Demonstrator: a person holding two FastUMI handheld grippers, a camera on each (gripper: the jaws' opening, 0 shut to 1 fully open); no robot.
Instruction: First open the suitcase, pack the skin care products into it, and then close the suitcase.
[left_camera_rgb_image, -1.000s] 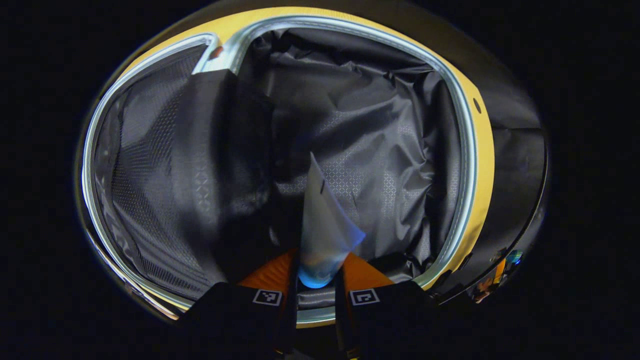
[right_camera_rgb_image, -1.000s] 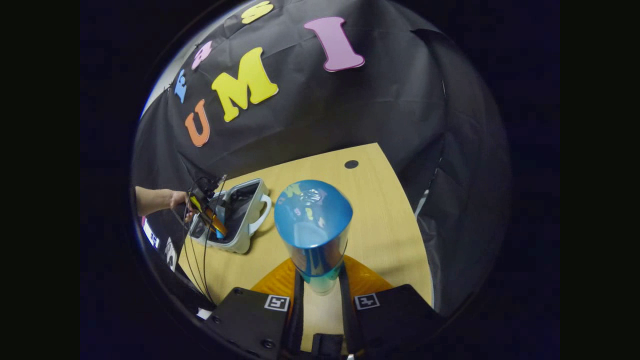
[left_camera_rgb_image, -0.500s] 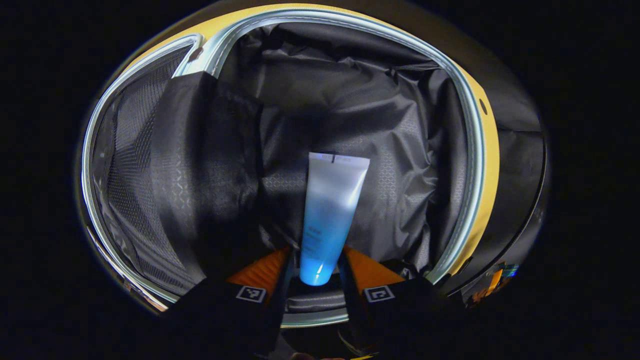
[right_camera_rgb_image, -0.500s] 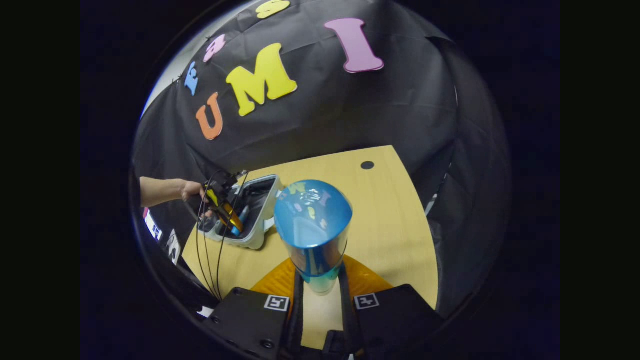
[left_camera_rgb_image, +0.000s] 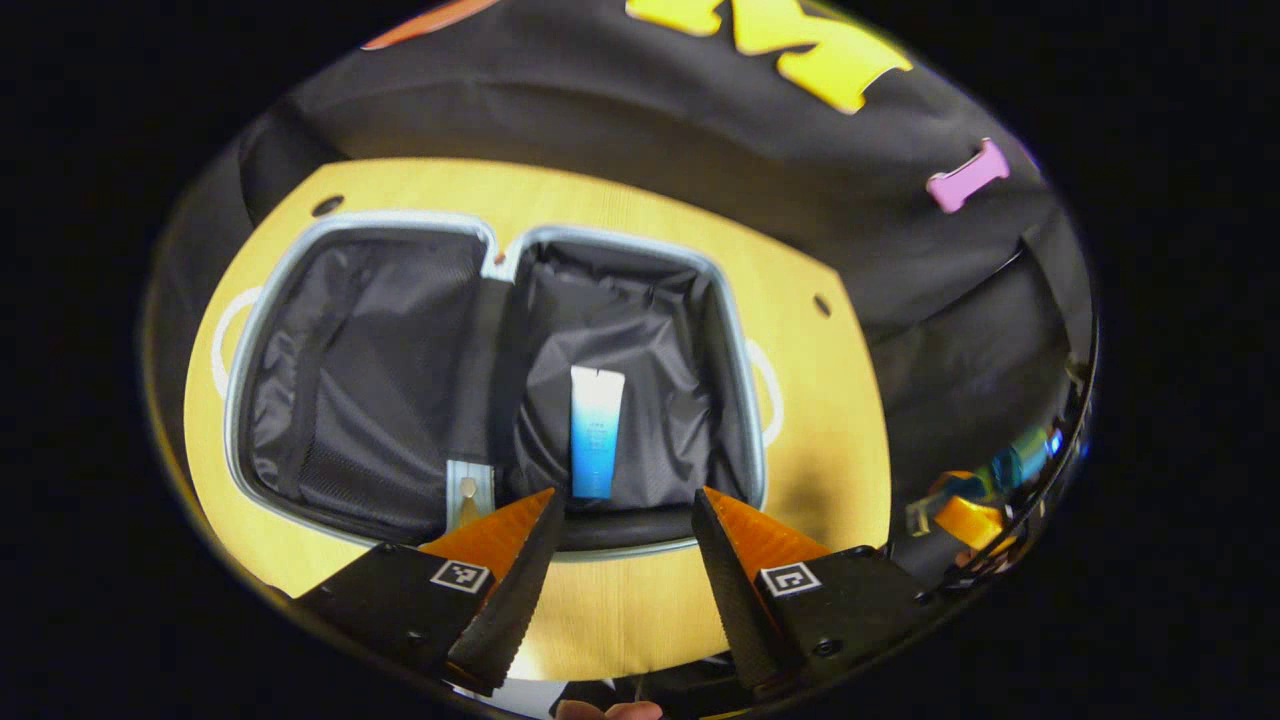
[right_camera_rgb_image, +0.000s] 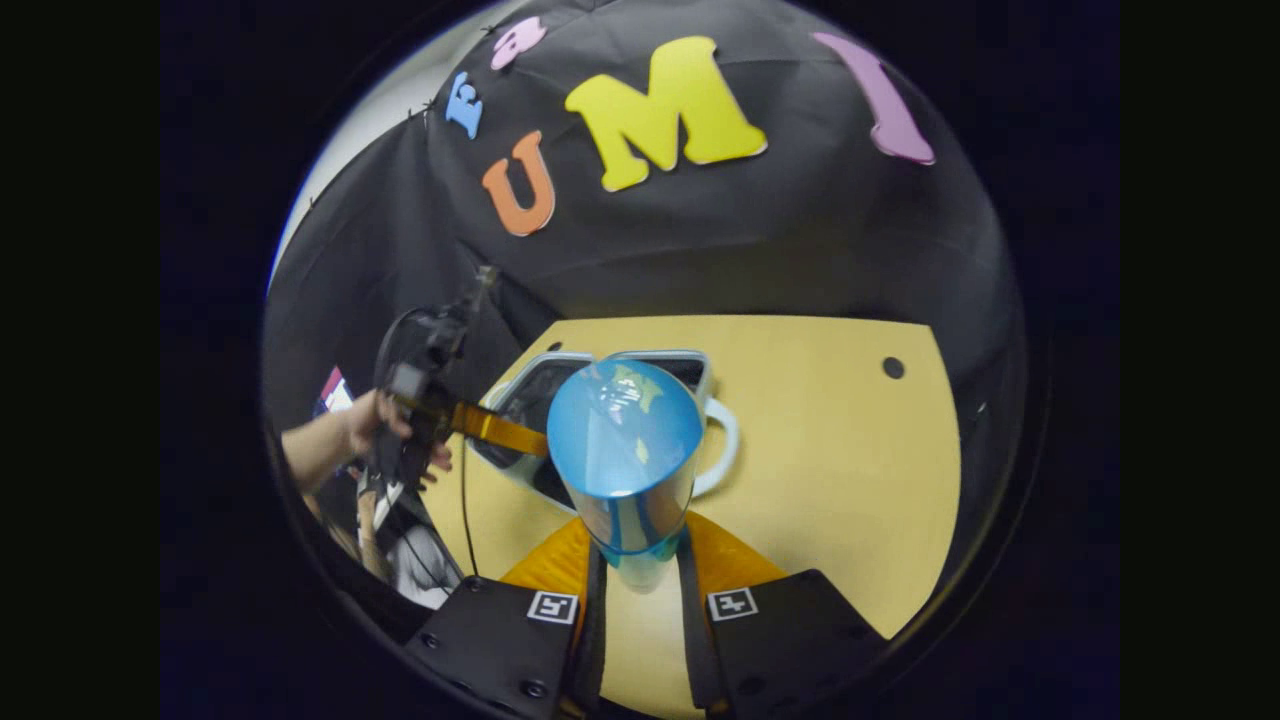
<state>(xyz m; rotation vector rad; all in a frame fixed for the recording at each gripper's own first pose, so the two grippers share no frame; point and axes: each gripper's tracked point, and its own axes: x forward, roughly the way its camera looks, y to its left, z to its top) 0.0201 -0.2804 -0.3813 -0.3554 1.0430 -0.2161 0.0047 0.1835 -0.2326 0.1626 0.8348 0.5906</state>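
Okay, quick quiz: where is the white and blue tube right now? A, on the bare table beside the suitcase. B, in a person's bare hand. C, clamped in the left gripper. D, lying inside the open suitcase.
D: the tube lies on the dark lining of the open suitcase, in its right half in the left gripper view, and the left gripper is open with nothing between its fingers.

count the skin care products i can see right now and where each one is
2. A white-to-blue tube lies in the right half of the open suitcase. A blue bottle is clamped in the right gripper above the table. Others may be hidden.
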